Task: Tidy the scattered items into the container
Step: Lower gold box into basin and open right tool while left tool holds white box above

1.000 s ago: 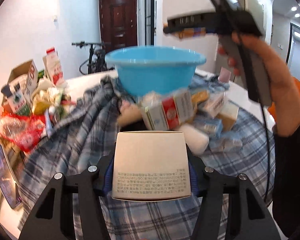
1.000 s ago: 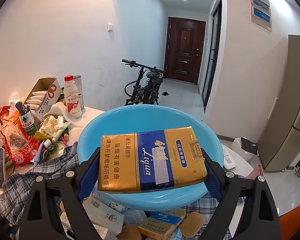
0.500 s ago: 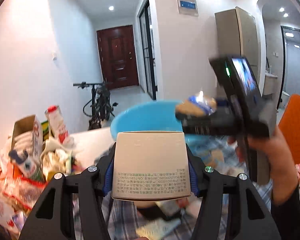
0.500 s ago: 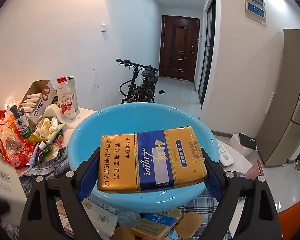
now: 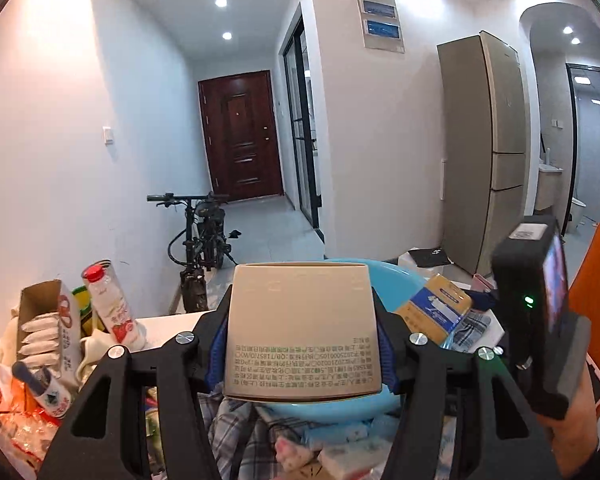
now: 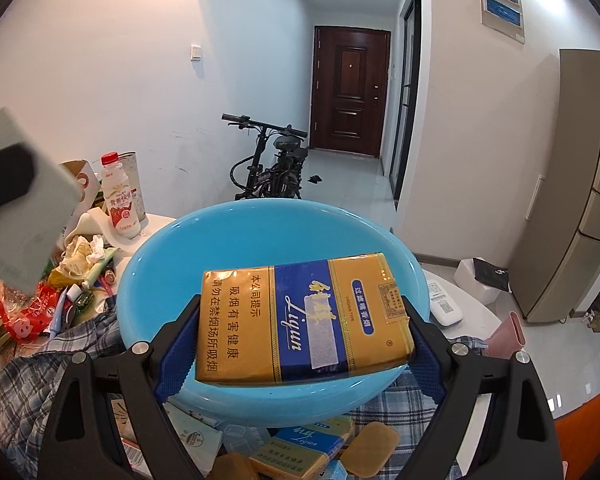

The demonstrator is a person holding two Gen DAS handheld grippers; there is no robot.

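My left gripper is shut on a beige box with small print, held up over the near rim of the blue basin. My right gripper is shut on a gold and blue Liqun cigarette pack, held over the inside of the blue basin. The pack and the right gripper's body also show at the right of the left wrist view. The beige box shows blurred at the left of the right wrist view.
Loose packets and another Liqun pack lie on a plaid cloth in front of the basin. A drink bottle, an open carton and red snack bags crowd the left. A remote lies behind the basin.
My left gripper has lifted the beige box from low over the cloth up to the basin's rim. My right gripper has held the cigarette pack over the basin, moving slightly closer.
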